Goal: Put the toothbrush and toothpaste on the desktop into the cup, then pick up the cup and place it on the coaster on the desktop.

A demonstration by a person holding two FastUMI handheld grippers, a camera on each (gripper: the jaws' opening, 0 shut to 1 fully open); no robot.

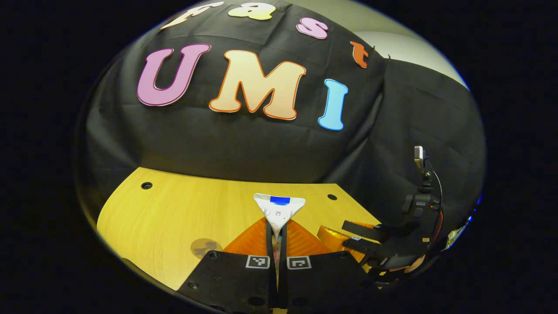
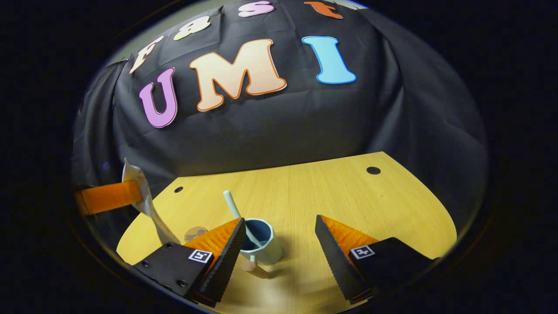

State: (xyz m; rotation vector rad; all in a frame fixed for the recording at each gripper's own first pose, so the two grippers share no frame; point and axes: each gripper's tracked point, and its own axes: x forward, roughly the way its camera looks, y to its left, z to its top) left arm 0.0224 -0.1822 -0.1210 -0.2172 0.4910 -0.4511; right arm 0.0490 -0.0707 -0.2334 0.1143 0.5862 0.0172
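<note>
Left claw (image 1: 277,244) is clamped on the toothpaste tube (image 1: 279,209): both fingers press the tube's neck, and its flat crimped end sticks out ahead of the tips, off the counter (image 1: 183,218). Below and just left of that claw lies a small round disc, prob. the coaster (image 1: 205,247), bare. To the claw's right, farther off, the other claw shows with a hand behind it.

In the right gripper view, same tube (image 2: 144,196) hangs at far left, held up above the counter, well apart from the cup. Right claw (image 2: 279,244) is spread wide w/ nothing between its fingers. The cup (image 2: 261,244) stands on the counter between those fingers, nearer the left one, not touched. The toothbrush (image 2: 237,213) already stands in it, handle leaning out up and left. The coaster (image 2: 195,233) lies left of the cup, apart from it.

Progress, as I judge it: brush in = done. Paste is lifted but not yet in. Left to do: carry the tube over the cup's mouth, drop it in, then grab the cup and set it on the coaster. Roughly a third to half done.
</note>
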